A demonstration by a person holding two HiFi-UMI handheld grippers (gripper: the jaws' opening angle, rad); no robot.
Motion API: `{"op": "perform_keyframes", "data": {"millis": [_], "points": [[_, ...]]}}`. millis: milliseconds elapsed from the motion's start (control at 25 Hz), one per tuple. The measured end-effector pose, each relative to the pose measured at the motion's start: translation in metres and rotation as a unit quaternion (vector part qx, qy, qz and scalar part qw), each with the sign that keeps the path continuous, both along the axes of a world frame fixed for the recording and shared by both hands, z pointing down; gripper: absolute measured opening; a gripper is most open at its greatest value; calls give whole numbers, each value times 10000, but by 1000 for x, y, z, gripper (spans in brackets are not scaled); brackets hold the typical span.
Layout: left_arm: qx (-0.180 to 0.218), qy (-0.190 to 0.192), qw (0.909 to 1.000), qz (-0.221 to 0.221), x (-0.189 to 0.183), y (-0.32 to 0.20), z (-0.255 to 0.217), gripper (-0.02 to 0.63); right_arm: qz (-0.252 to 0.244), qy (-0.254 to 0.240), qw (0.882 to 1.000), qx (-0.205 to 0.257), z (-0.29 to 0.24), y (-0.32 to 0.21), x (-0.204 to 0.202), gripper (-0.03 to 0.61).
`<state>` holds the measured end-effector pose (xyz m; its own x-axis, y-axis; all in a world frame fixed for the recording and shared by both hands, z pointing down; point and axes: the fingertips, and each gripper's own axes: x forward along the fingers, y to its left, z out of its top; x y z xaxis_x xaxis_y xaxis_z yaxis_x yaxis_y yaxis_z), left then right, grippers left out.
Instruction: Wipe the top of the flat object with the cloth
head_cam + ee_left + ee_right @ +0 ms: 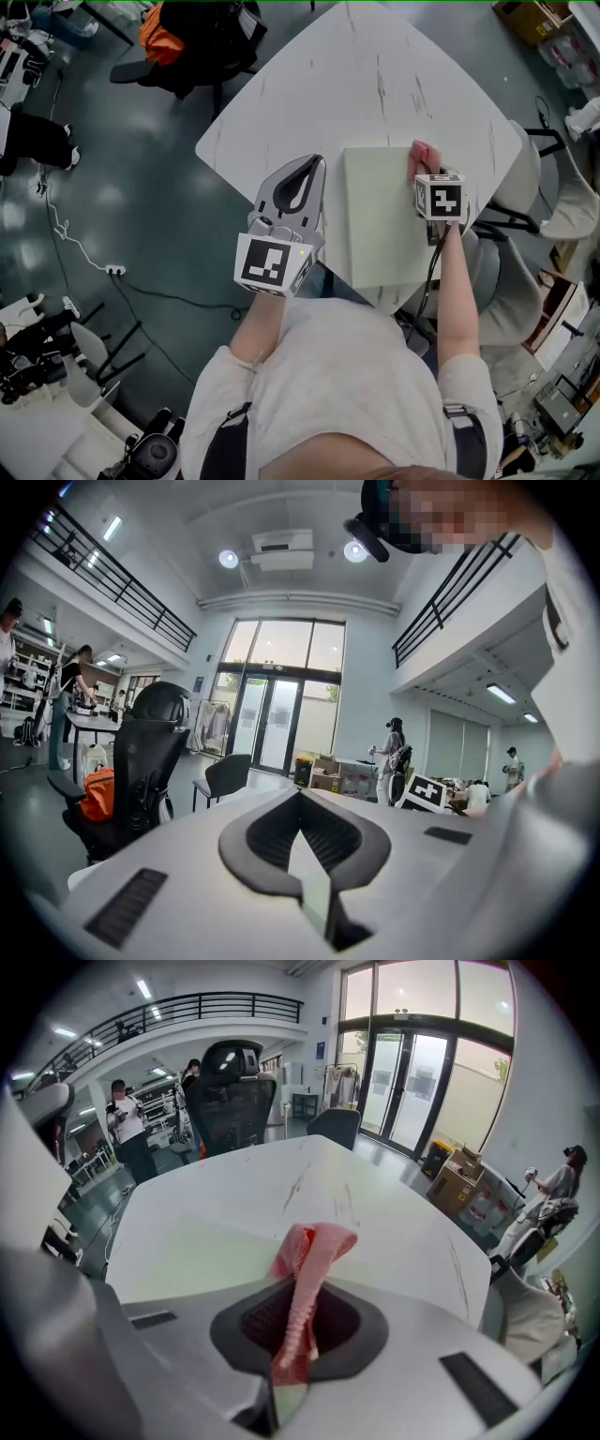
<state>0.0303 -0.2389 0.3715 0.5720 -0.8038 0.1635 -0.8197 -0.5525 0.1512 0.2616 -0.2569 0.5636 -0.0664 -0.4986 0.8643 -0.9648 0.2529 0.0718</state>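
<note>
Your right gripper (433,187) has its jaws pinched on the pink cloth (319,1241), a loose fold poking out past the tips. The cloth sits at the far right corner of the pale green flat panel (380,216), which lies on the white surface (356,84) near your edge. Your left gripper (317,165) is beside the panel's left side, jaws pressed together on nothing, aimed out across the room. The cloth looks soft, light and floppy, so it will bunch up; I'd press it flat and drag it. The panel looks stiff but light and may slide, so the left gripper could pin its near left edge. No container is in play here.
</note>
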Motion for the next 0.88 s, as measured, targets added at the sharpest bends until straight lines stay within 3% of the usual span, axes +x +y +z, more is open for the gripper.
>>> {"op": "perform_keyframes", "data": {"millis": [440,880], "points": [[10,-46,10000,-54,6,10,-1,12,295,80,9995,69,0,4,43,28],[96,-33,9999,-45,10,21,-7,12,401,-272,9988,-44,1,25,46,26]]}}
